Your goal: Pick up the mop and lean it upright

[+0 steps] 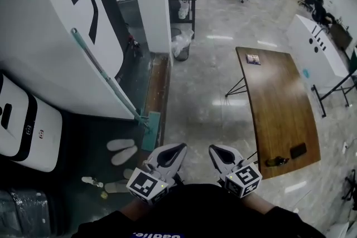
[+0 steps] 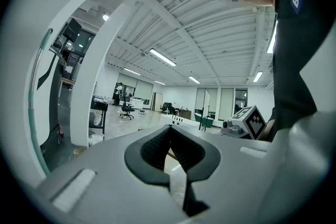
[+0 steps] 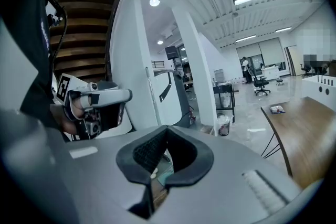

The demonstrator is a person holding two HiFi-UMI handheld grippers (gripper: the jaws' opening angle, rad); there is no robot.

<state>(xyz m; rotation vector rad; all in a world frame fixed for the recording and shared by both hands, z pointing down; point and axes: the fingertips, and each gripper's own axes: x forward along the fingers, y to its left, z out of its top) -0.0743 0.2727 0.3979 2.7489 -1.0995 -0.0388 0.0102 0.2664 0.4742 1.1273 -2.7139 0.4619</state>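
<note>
The long mop with a teal handle (image 1: 106,78) is standing at a slant in the left half of the head view. Its upper end is resting against the white curved wall panel (image 1: 33,36), and its flat teal head (image 1: 150,131) is sitting on the dark floor at the panel's foot, just above a pair of pale slippers (image 1: 122,151). In the left gripper view the handle is showing as a thin green line at the far left edge (image 2: 34,97).

Both tools are hovering at the bottom centre of the head view, close to the person's body and well apart from the mop. The left gripper (image 1: 179,147) is pressed together with nothing between its pads, and the right gripper (image 1: 215,149) is likewise closed and empty. The brown wooden table (image 1: 279,114) is lying off to the right, clear of everything.

Judging by this, the mop is already propped — no grasp is under way. If it needs to stand straighter, the next move calls for spreading one gripper and reaching up-left to the handle's middle.
</note>
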